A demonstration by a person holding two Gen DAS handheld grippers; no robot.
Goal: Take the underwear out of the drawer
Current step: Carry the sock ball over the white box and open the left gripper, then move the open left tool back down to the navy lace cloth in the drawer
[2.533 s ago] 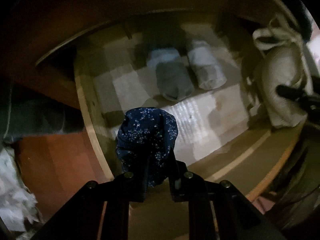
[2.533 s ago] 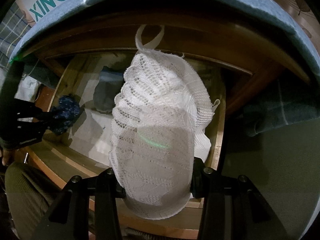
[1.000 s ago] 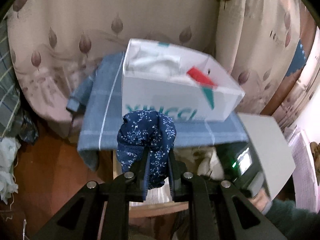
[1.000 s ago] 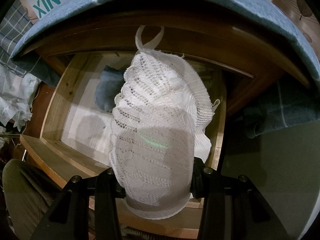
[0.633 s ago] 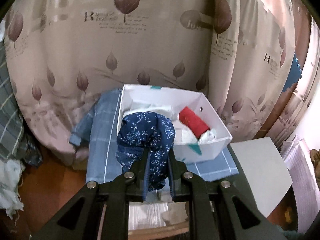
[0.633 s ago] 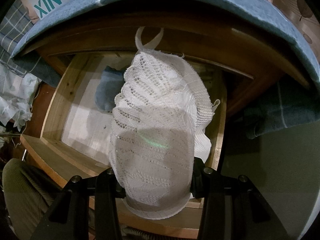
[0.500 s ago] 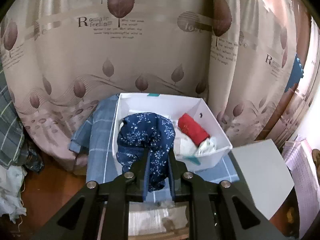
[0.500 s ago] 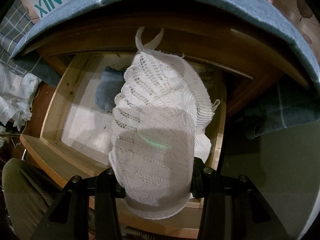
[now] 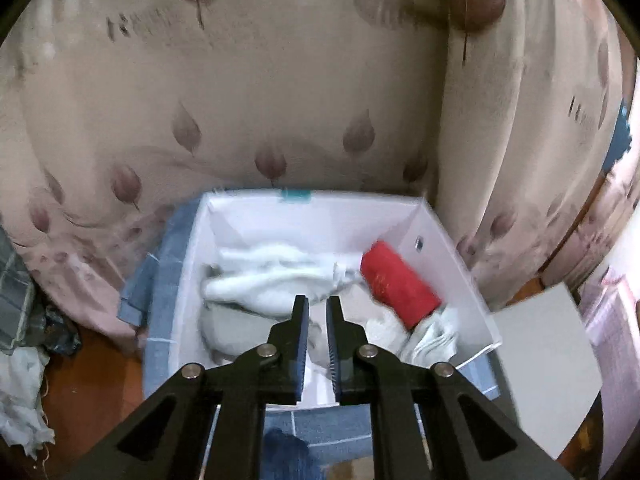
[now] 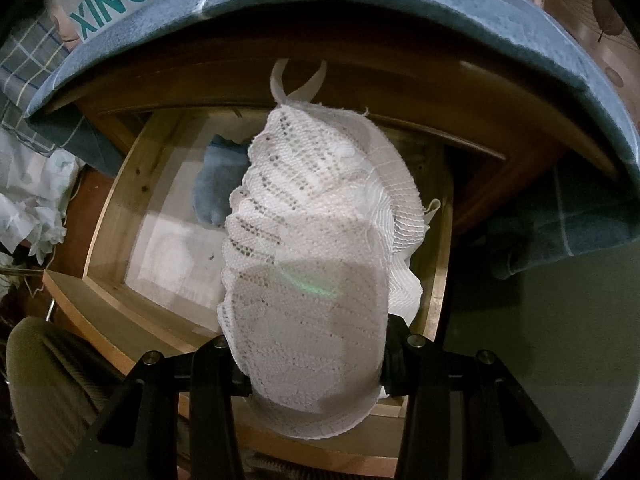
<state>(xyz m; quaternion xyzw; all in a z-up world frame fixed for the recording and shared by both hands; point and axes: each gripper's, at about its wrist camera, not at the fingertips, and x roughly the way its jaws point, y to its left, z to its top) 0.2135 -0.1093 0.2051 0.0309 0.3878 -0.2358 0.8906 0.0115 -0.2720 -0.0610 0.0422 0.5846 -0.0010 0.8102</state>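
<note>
My left gripper hangs over the open white box, its jaws shut with nothing between them. A blurred dark blue patch shows low down behind the fingers; I cannot tell if it is the blue floral underwear. In the box lie white garments and a red roll. My right gripper is shut on white lace underwear, held above the open wooden drawer. A blue-grey rolled piece lies at the back of the drawer.
The box stands on a blue checked cloth covering the cabinet top, with a leaf-patterned curtain right behind it. A grey board lies to the right. Crumpled white cloth lies on the floor left of the drawer.
The left gripper has moved closer over the box, and the blue floral underwear is no longer between its jaws. The right gripper and its lace piece have not moved.
</note>
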